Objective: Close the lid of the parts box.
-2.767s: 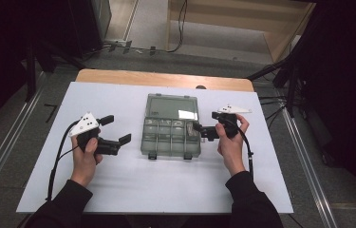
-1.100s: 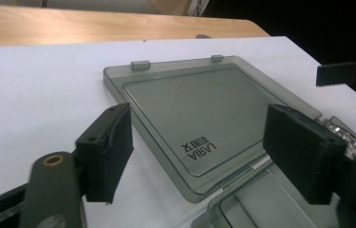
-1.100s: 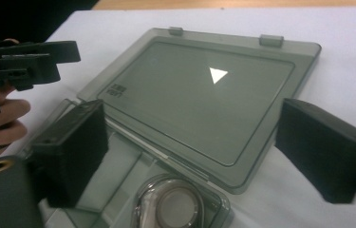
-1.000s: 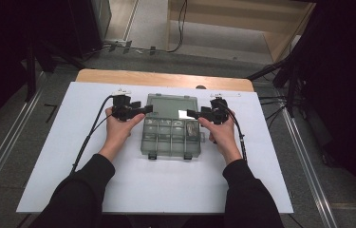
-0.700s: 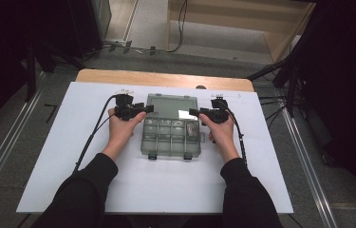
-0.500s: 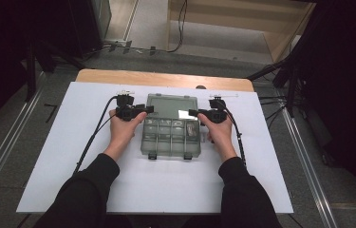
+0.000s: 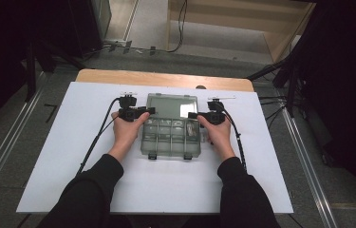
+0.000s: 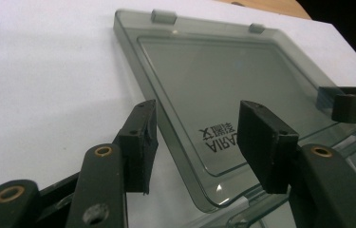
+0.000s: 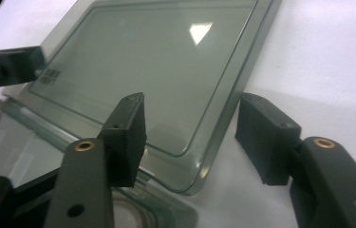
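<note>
A smoky clear compartment box [image 7: 171,138] lies open in the middle of the white table, its lid [image 7: 172,105] folded back flat behind it. My left gripper [image 7: 151,110] reaches in at the lid's left edge near the hinge. In the left gripper view, the left gripper [image 8: 194,137] straddles the corner of the lid [image 8: 223,80], and a gap shows at both pads. My right gripper [image 7: 191,115] mirrors it at the lid's right edge. In the right gripper view, the right gripper [image 9: 192,130] straddles the lid [image 9: 152,61] corner. Both pairs of jaws have just been closing.
The white board [image 7: 71,156] covers a wooden table whose far edge [image 7: 166,78] shows behind the box. Two latches [image 7: 152,156] stick out of the box's near side. Cables trail from both grippers towards the person. Dark floor and stands surround the table.
Both hands came in from the box's sides to the lid's back corners. Since then they have held almost still, the right sinking slightly, while both pairs of jaws narrowed around the lid's edges.
</note>
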